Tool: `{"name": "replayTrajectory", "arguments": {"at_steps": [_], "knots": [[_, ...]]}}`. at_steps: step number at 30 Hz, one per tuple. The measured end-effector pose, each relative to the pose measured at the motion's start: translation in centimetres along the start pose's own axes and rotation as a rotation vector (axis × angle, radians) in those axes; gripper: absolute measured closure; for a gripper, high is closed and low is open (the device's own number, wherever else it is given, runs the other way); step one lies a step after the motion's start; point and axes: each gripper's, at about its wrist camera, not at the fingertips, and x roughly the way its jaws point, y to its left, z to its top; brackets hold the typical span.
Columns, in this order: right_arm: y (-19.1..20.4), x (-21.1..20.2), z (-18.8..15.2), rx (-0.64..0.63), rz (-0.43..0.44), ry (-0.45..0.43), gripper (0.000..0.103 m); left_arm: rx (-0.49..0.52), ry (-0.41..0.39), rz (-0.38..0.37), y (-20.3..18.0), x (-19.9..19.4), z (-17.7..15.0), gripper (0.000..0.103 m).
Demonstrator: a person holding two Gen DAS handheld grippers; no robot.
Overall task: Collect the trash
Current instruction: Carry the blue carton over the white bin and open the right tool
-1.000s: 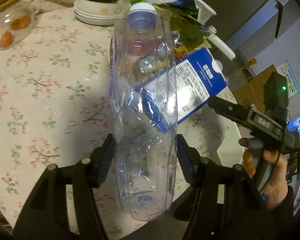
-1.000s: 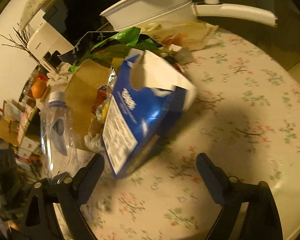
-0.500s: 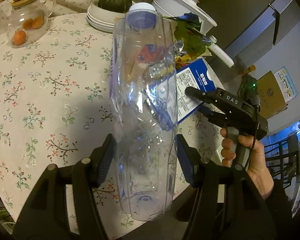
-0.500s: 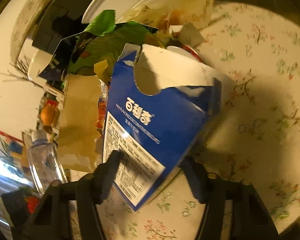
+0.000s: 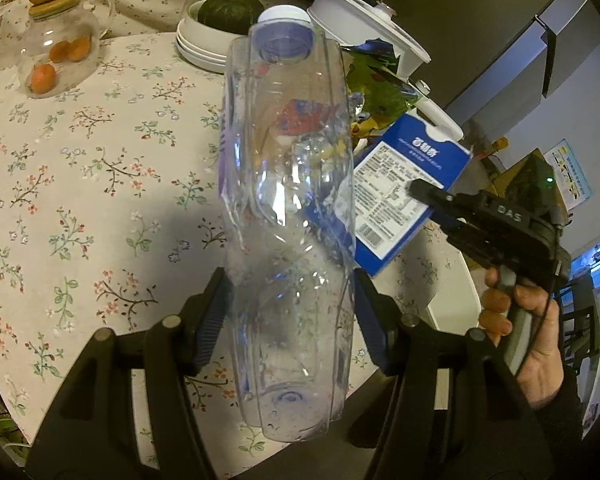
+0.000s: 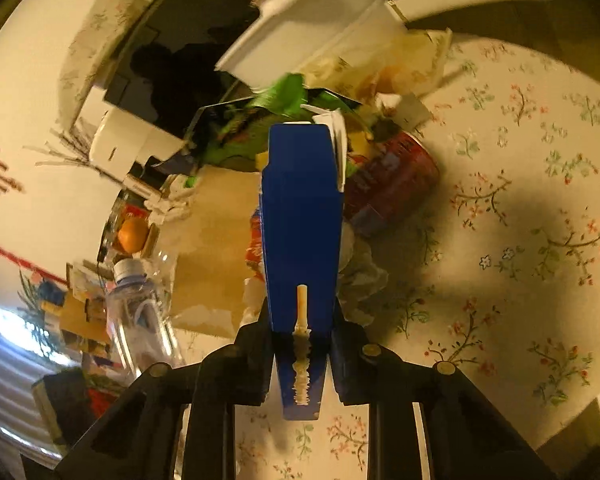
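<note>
Bottle point(image 5: 290, 216), clear plastic, squeezed tight between the fingers of the left gripper point(image 5: 292, 312), up over the near edge of the table point(image 5: 80, 184). Blue carton point(image 6: 300, 216) pinched flat in the right gripper point(image 6: 302, 344), by the table's right edge. More trash piled behind: green wrapper point(image 6: 276, 100), red can point(image 6: 392, 176), brown paper point(image 6: 216, 240).

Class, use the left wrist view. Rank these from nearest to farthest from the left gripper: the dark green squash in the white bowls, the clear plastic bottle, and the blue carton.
1. Clear plastic bottle: clamped between the left gripper's fingers.
2. Blue carton: right of the bottle, mid-table, gripped by the right gripper.
3. Dark green squash: far side, in the stacked white bowls.
</note>
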Motion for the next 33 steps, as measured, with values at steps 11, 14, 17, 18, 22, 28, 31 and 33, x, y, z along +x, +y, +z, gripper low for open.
{"name": "replayTrajectory", "arguments": {"at_steps": [11, 14, 17, 18, 22, 28, 31, 33], "knots": [[-0.6, -6.7, -1.4, -0.077, -0.024, -0.032, 0.079, 0.038, -0.018, -0.024, -2.0, -0.2, 0.0, 0.041], [-1.4, -8.6, -1.7, -0.087, -0.037, -0.046, 0.079, 0.058, -0.022, -0.033, -2.8, -0.1, 0.0, 0.041], [-2.5, -11.0, -2.3, -0.08, -0.053, -0.062, 0.079, 0.08, -0.022, -0.045, -3.9, 0.1, -0.1, 0.041], [-3.0, -11.9, -2.5, -0.077, -0.062, -0.069, 0.079, 0.086, -0.021, -0.049, -4.2, 0.2, -0.2, 0.041], [-5.7, -15.7, -3.4, -0.052, -0.105, -0.105, 0.079, 0.118, -0.011, -0.07, -6.3, 0.9, -0.5, 0.041], [-10.5, -20.3, -4.9, 0.004, -0.2, -0.136, 0.079, 0.168, 0.003, -0.115, -10.2, 2.2, -0.7, 0.041], [-13.4, -22.5, -5.8, 0.034, -0.27, -0.154, 0.079, 0.201, 0.015, -0.138, -12.3, 3.0, -1.0, 0.041], [-15.2, -23.8, -6.3, 0.057, -0.319, -0.166, 0.079, 0.231, 0.022, -0.151, -14.0, 3.7, -1.3, 0.041]]}}
